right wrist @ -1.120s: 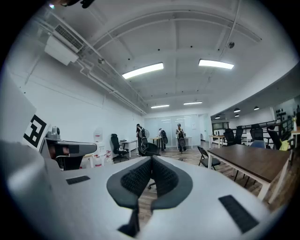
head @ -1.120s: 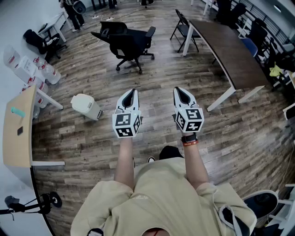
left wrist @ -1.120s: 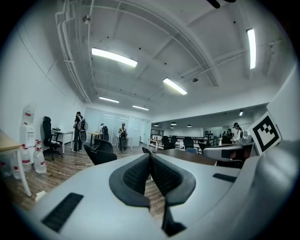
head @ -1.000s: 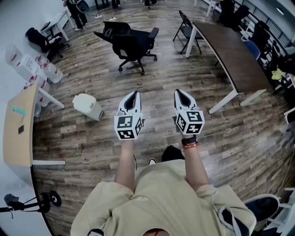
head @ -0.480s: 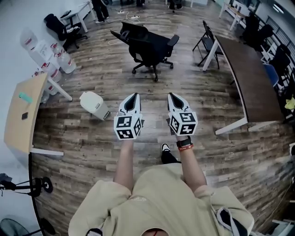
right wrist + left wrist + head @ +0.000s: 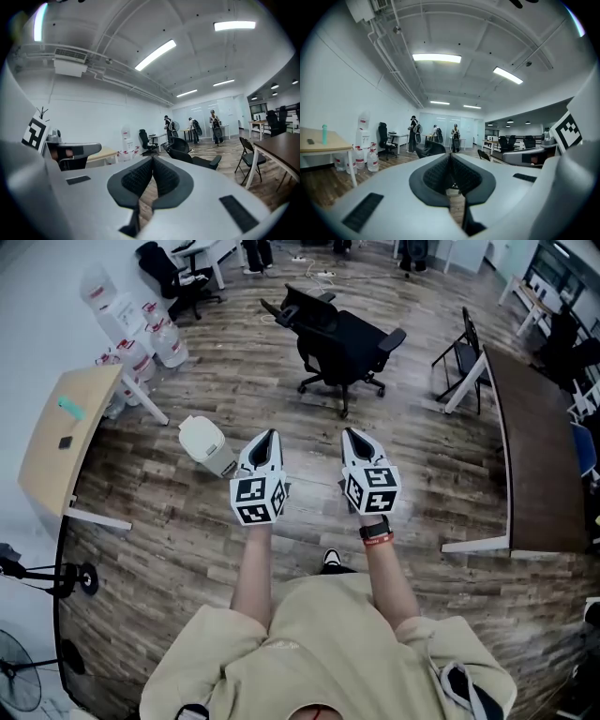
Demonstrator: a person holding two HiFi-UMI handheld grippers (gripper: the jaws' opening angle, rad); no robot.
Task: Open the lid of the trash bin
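The wood-plank floor (image 6: 169, 512) spreads below me, with a black office chair (image 6: 345, 338) ahead. Over the last second I have swung left and closed in, so the white trash bin (image 6: 208, 444) now stands just left of my left gripper (image 6: 266, 437), its lid down. My right gripper (image 6: 352, 434) is level with it. Both pairs of jaws are pressed together, empty.

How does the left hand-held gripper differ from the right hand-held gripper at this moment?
The left hand-held gripper is nearer the trash bin; the right hand-held gripper is farther from it. The wrist behind the right one wears a black watch; the wrist behind the left one is bare. Both have their jaws shut on nothing and point forward.
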